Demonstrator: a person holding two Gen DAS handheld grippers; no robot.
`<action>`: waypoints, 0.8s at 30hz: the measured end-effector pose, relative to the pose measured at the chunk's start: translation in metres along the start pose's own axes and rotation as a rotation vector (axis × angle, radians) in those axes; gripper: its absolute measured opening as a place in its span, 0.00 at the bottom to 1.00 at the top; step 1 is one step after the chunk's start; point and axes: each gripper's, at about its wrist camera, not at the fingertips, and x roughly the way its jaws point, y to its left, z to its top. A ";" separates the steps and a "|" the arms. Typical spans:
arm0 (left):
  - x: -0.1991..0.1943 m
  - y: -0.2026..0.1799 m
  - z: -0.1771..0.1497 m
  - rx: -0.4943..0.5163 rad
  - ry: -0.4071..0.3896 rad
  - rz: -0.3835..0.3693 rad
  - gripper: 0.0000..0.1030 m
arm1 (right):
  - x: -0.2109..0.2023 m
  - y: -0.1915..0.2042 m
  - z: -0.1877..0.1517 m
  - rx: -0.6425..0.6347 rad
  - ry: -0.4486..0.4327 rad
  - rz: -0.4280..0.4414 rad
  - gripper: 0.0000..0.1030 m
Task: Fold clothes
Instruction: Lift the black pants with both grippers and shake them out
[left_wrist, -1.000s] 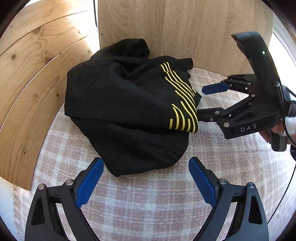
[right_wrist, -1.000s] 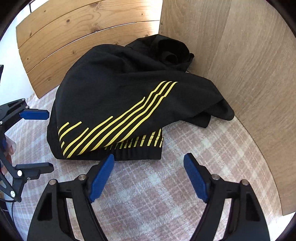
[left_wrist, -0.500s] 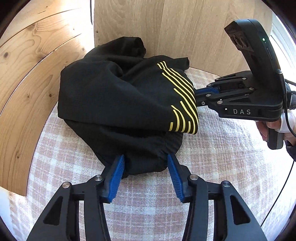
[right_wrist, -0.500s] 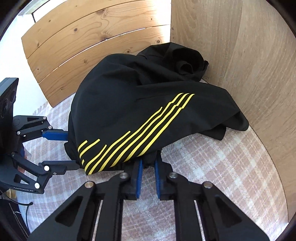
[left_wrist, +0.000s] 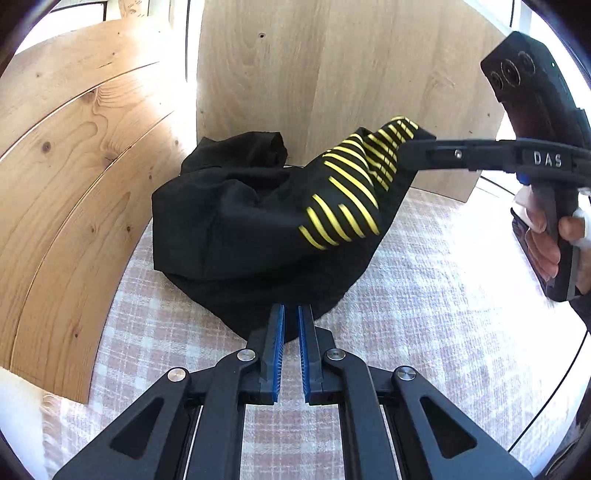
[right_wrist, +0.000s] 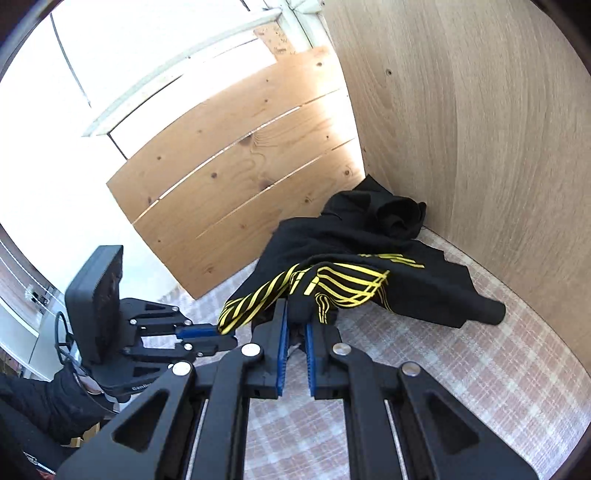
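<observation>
A black garment with yellow stripes (left_wrist: 258, 221) lies bunched on the pink checked cloth, against the wooden corner. My left gripper (left_wrist: 291, 314) is shut on the garment's near black edge. My right gripper (right_wrist: 295, 314) is shut on the striped edge and holds it lifted off the cloth. The right gripper shows in the left wrist view (left_wrist: 424, 147) at the right, with the striped fabric hanging from it. The left gripper shows in the right wrist view (right_wrist: 218, 334) at the left. The garment (right_wrist: 369, 251) trails back to the corner.
Wooden panels (left_wrist: 74, 166) stand on the left and at the back (left_wrist: 351, 74), forming a corner behind the garment. The pink checked cloth (left_wrist: 443, 295) covers the surface. A bright window (right_wrist: 110, 55) is behind the left panel.
Both grippers went from open to shut on the garment's edges. The right one has lifted the striped edge up and away from the cloth; the garment has been pulled out of its flat heap.
</observation>
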 end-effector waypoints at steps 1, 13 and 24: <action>-0.002 -0.005 -0.002 0.014 -0.004 -0.002 0.24 | -0.005 0.008 0.001 -0.006 -0.008 0.010 0.08; -0.021 -0.066 -0.009 0.107 -0.067 -0.064 0.51 | -0.108 0.072 -0.004 0.100 -0.184 0.134 0.08; -0.097 -0.084 0.039 0.184 -0.272 -0.048 0.50 | -0.221 0.154 0.008 -0.004 -0.396 0.146 0.08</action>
